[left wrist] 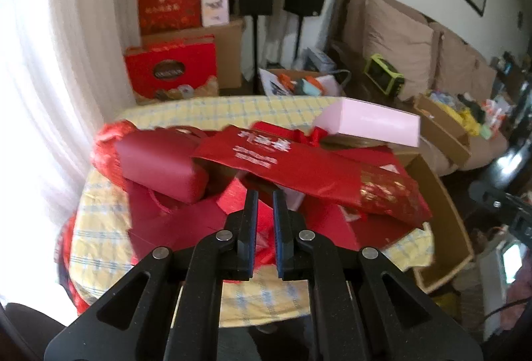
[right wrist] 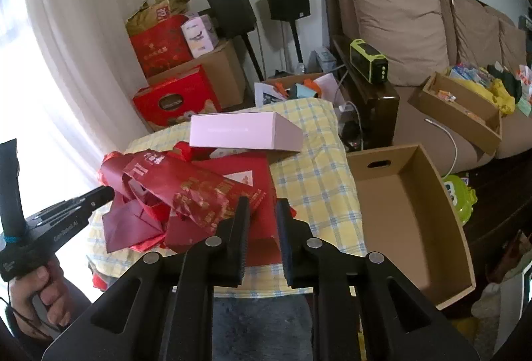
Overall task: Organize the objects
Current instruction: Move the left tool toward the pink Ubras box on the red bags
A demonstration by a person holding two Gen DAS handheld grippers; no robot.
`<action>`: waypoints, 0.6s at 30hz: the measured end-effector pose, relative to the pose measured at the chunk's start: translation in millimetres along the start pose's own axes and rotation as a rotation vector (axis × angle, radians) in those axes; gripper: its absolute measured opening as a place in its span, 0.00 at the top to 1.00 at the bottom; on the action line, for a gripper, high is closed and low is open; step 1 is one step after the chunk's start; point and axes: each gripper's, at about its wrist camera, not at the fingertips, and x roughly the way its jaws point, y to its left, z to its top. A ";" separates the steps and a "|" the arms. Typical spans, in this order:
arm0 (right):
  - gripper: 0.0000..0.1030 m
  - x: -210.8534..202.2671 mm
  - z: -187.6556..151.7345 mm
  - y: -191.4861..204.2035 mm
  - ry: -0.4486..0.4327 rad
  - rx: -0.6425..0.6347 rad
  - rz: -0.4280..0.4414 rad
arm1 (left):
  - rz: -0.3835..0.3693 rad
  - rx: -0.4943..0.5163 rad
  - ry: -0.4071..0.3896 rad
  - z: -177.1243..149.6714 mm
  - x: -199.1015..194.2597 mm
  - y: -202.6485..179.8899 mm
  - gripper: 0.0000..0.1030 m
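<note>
Left hand-held gripper (left wrist: 265,194) nearly closed, jaws a narrow slit, nothing between, over red bags (left wrist: 309,168) heaped mid-worktop (left wrist: 199,111). Right hand-held gripper (right wrist: 262,204) narrowly parted, empty, above the heap's near edge. Pink box (right wrist: 246,130) toward the far edge. Open cardboard box (right wrist: 409,204) just beside the right edge.

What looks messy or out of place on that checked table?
Red gift bags lie crumpled in a heap on the yellow checked tablecloth, and a pink box sits tilted on top of the pile instead of flat.
</note>
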 end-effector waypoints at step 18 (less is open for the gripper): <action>0.44 0.0 -4.8 -28.3 0.000 0.076 -0.032 | 0.107 0.071 -0.039 -3.5 0.9 -3.9 0.48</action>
